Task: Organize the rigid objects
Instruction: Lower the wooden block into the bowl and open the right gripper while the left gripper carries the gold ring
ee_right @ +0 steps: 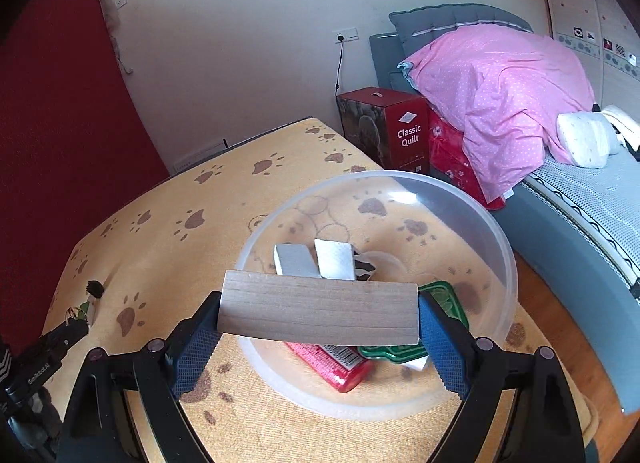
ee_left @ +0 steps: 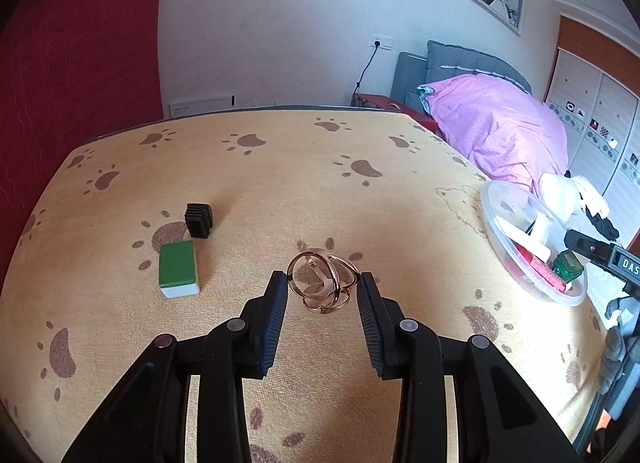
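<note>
Over the bowl (ee_right: 496, 231), the right claw (ee_right: 319, 313) was held with its jaws spread wide and clenched on a wood block (ee_right: 318, 313), one blue pad pressed to each short end. That block was carried level, above the bowl's near rim. Inside the bowl, beyond the block, two white pieces (ee_right: 316, 261) were seen leaning together; below the block lay a red item (ee_right: 336, 363), and a green item (ee_right: 404, 351) beside it, toward the right pad. The bowl stood on a yellow paw-print cloth (ee_right: 168, 231).

Well left of the bowl, the left claw (ee_left: 325, 289) was seen narrowed and clamped on a gold ring-like trinket (ee_left: 322, 283), which was gripped at the fingertips above the cloth (ee_left: 280, 167). Whether the trinket touched the cloth could not be told. Further left of the bowl, beyond the left claw's left finger, a green tile (ee_left: 178, 268) with a white base lay flat, and a black ribbed cap (ee_left: 199, 219) stood just behind it, the two nearly touching. In the left view the bowl (ee_left: 490, 199) was seen at the cloth's right edge, with the right claw's black finger (ee_left: 592, 249) reaching over its near side.
</note>
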`<state>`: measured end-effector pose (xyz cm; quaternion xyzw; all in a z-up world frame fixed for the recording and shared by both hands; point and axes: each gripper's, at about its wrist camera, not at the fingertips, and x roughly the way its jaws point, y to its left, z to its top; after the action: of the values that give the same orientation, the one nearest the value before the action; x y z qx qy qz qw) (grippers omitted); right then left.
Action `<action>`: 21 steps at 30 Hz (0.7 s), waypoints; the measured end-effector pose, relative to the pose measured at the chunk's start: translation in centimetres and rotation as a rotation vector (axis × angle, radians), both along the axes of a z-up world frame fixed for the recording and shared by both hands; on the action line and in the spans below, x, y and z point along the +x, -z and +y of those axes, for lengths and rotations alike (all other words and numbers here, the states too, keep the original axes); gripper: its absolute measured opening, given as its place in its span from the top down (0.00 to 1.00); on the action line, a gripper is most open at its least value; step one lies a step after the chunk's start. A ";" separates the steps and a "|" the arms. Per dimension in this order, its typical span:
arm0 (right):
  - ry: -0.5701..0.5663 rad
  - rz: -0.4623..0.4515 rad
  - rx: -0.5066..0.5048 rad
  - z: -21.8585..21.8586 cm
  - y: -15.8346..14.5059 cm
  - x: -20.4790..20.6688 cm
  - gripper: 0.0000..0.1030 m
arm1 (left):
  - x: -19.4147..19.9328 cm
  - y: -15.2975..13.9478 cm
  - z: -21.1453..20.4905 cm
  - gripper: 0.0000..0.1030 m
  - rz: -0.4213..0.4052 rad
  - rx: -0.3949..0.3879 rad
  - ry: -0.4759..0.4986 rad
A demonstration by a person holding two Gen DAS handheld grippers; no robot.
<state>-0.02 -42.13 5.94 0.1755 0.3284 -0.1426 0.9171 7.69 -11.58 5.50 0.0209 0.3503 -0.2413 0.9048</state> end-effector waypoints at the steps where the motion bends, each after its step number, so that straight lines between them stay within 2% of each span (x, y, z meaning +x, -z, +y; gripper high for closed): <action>1: 0.001 0.003 -0.006 -0.2 0.1 0.0 0.08 | -0.2 -0.1 -0.3 0.64 0.001 0.001 0.004; 14: 0.003 -0.002 -0.005 -2.9 0.6 0.6 0.08 | -1.9 -0.4 -4.6 0.64 0.006 0.023 0.069; 21: 0.038 -0.022 0.030 -4.3 0.8 -0.1 0.06 | -2.7 -0.7 -6.5 0.64 0.004 0.030 0.103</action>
<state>-0.08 -46.41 5.10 0.1971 0.3173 -0.1530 0.9149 4.97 -18.10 6.16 0.0521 0.3541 -0.2824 0.8900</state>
